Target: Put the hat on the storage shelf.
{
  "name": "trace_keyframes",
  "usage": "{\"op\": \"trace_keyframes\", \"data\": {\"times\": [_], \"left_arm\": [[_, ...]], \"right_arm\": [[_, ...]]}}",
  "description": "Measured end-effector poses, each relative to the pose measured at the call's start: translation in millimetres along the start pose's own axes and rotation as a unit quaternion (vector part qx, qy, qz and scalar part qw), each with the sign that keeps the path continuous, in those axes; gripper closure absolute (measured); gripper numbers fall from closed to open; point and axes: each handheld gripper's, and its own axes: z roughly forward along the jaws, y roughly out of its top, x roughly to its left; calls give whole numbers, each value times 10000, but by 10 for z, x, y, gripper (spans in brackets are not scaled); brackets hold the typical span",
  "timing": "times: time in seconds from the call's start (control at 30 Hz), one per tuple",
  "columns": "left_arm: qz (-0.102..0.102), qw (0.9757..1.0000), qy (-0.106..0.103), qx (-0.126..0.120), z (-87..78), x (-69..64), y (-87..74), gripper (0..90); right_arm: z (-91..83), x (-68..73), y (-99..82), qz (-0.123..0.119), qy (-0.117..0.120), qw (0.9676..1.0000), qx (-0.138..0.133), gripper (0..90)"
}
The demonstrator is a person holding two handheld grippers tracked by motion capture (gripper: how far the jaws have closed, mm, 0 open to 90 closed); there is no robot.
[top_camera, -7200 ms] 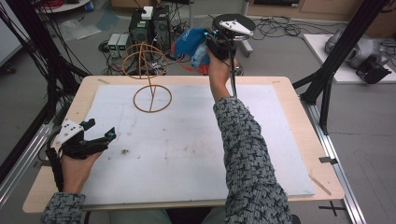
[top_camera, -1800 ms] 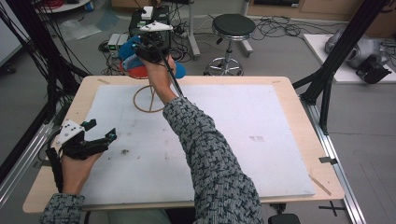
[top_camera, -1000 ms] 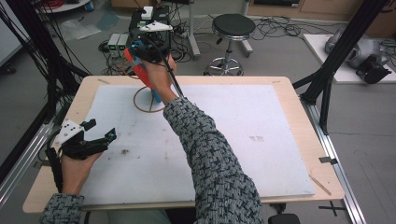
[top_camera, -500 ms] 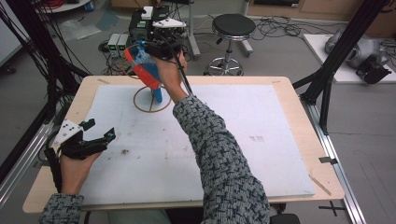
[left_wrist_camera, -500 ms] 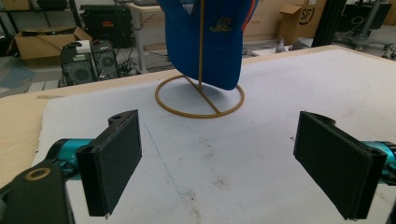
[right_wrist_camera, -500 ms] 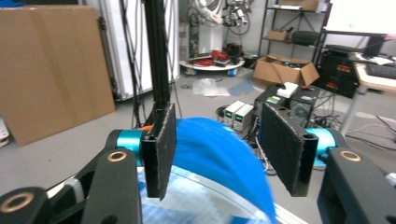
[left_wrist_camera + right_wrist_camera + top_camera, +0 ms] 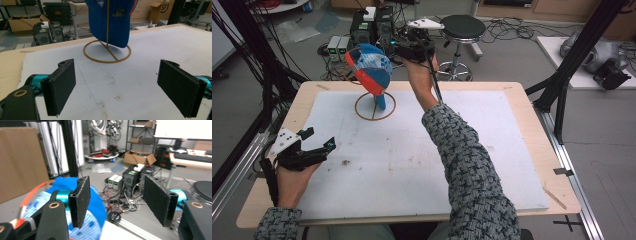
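A blue cap (image 7: 369, 67) with a red-orange brim hangs on top of a thin wire stand whose ring base (image 7: 362, 112) rests on the white mat at the back left. My right gripper (image 7: 396, 50) hovers just right of the cap, apart from it. Its jaws have just been opening and nothing is between them. In the right gripper view the cap (image 7: 96, 207) lies behind the left jaw of my right gripper (image 7: 120, 200). My left gripper (image 7: 319, 138) rests open at the table's front left. It faces the cap (image 7: 112, 25) and ring (image 7: 107, 61), with my left gripper (image 7: 117, 87) holding nothing.
The white mat (image 7: 412, 165) covers a wooden table (image 7: 532, 100). Black frame posts (image 7: 562, 85) stand at both sides. Behind the far edge are computer cases (image 7: 367, 22), cables and a round stool (image 7: 462, 25).
The right gripper opened and drew away to the right, leaving the cap hanging on the stand. The left gripper has stayed where it was.
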Motion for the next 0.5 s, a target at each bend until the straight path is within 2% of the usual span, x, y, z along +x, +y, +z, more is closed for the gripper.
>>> {"op": "trace_keyframes", "data": {"times": [0.07,0.1,0.4,0.5], "left_arm": [[-1,10000,-1,-6,4,-1,1,154],[-8,10000,-8,-8,7,-2,2,154],[12,10000,-35,4,41,-19,4,155],[5,10000,-37,0,47,-22,4,154]], "right_arm": [[-72,-91,-15,19,-72,10000,20,357],[-72,-91,-15,19,-72,10000,20,357],[-453,-547,-136,201,-412,9990,-7,303],[-537,-628,-175,222,-477,9986,1,292]]}}
